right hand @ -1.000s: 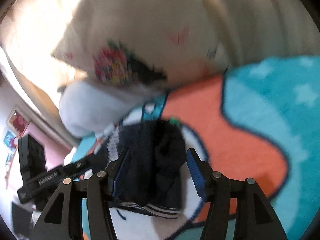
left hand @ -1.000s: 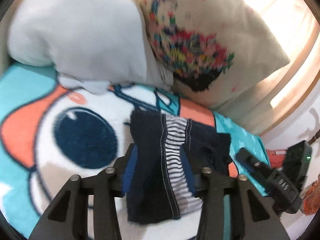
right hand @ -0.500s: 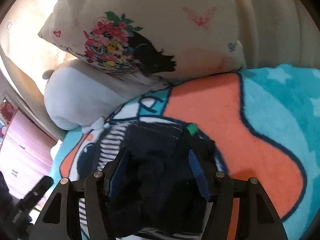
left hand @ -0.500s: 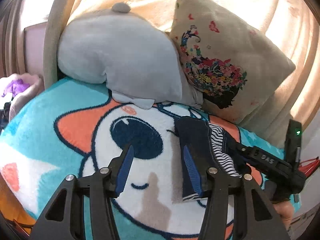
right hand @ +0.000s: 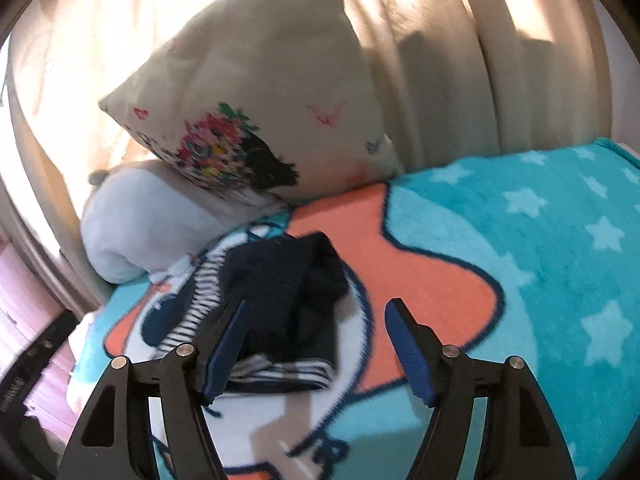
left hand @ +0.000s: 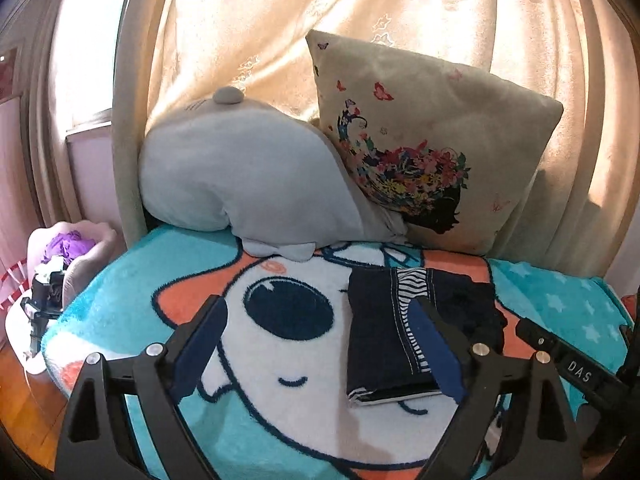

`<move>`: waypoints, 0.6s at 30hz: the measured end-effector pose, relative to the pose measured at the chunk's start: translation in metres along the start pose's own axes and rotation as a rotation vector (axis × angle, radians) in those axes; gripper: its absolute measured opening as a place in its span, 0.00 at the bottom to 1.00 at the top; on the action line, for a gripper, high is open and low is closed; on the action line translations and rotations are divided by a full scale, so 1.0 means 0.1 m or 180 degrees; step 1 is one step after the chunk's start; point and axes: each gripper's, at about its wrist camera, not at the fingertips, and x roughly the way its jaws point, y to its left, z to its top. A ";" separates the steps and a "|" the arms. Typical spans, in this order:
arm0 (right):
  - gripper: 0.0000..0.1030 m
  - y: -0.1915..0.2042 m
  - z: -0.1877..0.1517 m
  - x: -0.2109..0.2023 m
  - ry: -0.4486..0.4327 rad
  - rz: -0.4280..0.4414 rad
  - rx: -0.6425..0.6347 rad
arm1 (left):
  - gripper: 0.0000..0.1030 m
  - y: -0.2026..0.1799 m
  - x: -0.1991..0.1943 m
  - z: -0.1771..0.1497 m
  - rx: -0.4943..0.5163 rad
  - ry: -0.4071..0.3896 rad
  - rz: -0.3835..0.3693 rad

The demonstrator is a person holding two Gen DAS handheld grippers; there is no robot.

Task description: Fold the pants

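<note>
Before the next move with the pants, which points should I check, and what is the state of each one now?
1. Left gripper open, holding nothing: ok.
2. Right gripper open, holding nothing: ok.
3. Folded pants lie on the blanket, free of both grippers: ok.
4. Fold is tidy: not ok; in the right wrist view the dark top layer looks bunched.
5. Pants are apart from the grey plush and the flower pillow: ok.
6. Bottom layers lie flat: cannot tell, hidden.

cartoon blanket (left hand: 120, 300) | grey plush (left hand: 248, 184) w/ floral pillow (left hand: 432, 152) leaning on it | curtain (left hand: 320, 12) behind
</note>
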 end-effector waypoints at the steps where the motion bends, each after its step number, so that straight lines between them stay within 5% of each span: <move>1: 0.73 -0.02 -0.01 0.00 0.0018 -0.0036 0.0009 | 0.88 0.01 0.02 0.00 -0.0018 0.0031 0.0005; 8: 0.73 0.08 -0.06 0.00 0.0029 0.0008 -0.0127 | 0.88 0.08 0.27 -0.11 -0.0211 0.0428 -0.0094; 18: 0.73 0.10 -0.15 0.03 0.0052 -0.0147 -0.0222 | 0.88 -0.06 0.29 -0.19 -0.0066 0.0432 -0.0161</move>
